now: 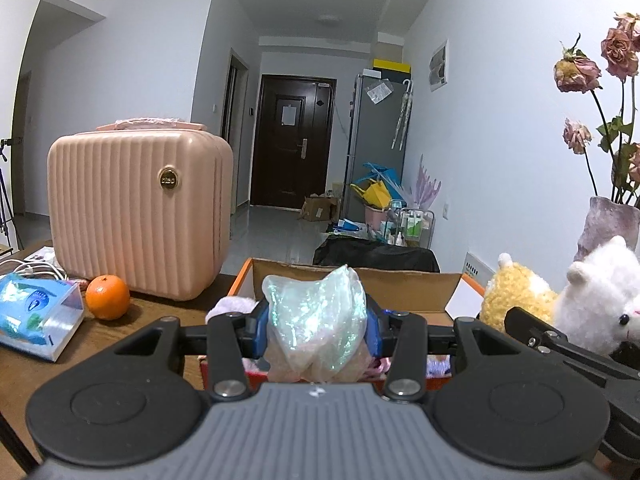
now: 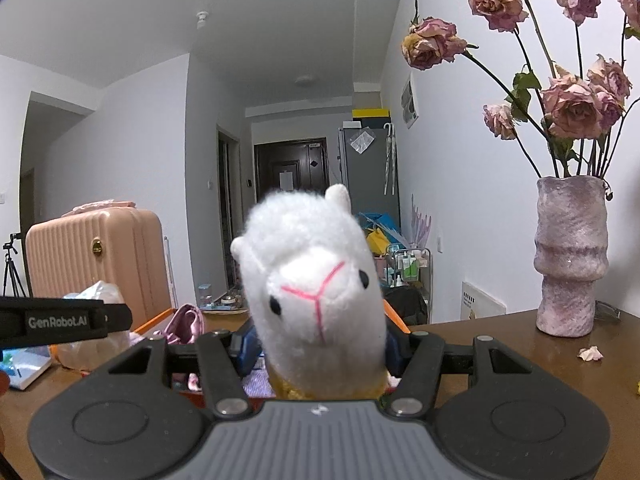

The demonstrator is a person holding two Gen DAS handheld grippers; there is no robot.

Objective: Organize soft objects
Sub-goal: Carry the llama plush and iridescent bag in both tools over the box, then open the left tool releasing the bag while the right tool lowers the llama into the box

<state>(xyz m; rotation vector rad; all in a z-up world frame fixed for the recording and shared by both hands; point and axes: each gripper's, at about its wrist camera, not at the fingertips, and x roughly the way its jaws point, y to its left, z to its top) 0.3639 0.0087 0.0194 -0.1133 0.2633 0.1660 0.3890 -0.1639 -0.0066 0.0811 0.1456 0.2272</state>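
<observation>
Left wrist view: left gripper (image 1: 318, 326) clamped on a shiny plastic bag (image 1: 318, 320), held above the near edge of the cardboard box (image 1: 360, 280). Pink case (image 1: 138, 208) and orange (image 1: 107, 297) far left on table (image 1: 120, 332).

Right wrist view: right gripper (image 2: 320, 354) squeezing white alpaca toy (image 2: 314, 292), box (image 2: 156, 322) behind it w/ pink cloth (image 2: 186, 322) inside. Vase (image 2: 570, 256) far right.

Fluffy white plush alpaca (image 2: 316, 292), crinkly iridescent plastic bag (image 1: 318, 320), ribbed glossy suitcase (image 1: 136, 208)
</observation>
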